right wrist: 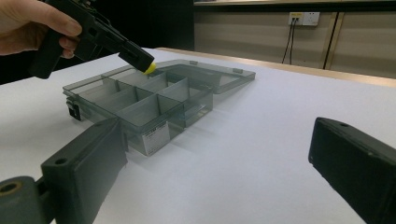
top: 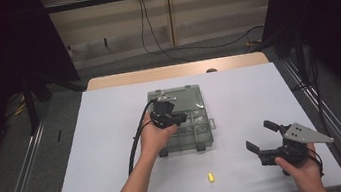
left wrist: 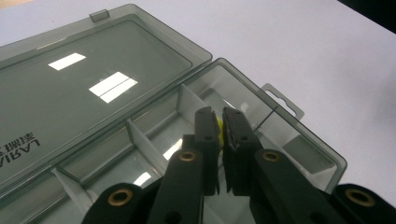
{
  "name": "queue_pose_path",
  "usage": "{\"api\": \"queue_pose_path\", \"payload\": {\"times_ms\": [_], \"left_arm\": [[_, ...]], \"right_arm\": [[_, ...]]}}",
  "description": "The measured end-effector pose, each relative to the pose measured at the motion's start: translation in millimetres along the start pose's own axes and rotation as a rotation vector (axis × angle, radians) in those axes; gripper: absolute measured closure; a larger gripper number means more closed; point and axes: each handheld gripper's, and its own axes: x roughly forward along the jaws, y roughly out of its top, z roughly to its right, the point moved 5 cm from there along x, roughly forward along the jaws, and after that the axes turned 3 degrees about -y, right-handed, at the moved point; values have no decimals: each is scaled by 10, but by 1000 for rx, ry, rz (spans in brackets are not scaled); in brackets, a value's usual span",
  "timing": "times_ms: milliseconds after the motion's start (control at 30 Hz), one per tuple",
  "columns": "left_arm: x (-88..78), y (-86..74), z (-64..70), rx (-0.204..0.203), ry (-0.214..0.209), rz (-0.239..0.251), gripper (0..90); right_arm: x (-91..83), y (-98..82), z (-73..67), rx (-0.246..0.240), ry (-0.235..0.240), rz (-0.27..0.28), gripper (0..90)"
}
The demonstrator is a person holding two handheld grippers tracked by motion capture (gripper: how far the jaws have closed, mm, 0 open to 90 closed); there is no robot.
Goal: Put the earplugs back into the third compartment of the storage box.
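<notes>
a small yellow piece (left wrist: pixel 218 126) is being pinched between the nearly closed fingers (left wrist: pixel 207 135) of the left gripper (top: pixel 180 119), with only a thin strip of yellow showing in the narrow gap in the left gripper view. in the right gripper view the same yellow piece (right wrist: pixel 149 69) is seen poking out at the tips of the left gripper (right wrist: pixel 140 59), which is being held over the open compartments of the smoky clear organiser box (right wrist: pixel 140 100), above one of the cells on the side next to the lid. whether the piece is touching a divider cannot be told. the box (top: pixel 203 133) is lying on the white surface (top: pixel 108 135) with its lid (top: pixel 186 96) folded flat open on the far side; in the left gripper view the lid (left wrist: pixel 70 93) is showing bright reflections and some printed lettering.

the right gripper (top: pixel 258 139) is being held low over the surface near the right front corner, well apart from the box, with its fingers (right wrist: pixel 86 163) spread wide and nothing between them. a second yellow piece (top: pixel 211 176) is lying loose on the surface between the box and the front edge
</notes>
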Motion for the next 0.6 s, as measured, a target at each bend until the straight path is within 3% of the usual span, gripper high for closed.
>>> {"api": "queue_pose_path", "payload": {"times_ms": [333, 600], "left_arm": [[99, -3, -75, -14, 28, 24, 840], [116, -27, -114, 4, 54, 16, 744]], "right_arm": [[1, 2, -6, 1, 2, 1, 35], [-1, 0, -4, 4, 5, 0, 40]]}}
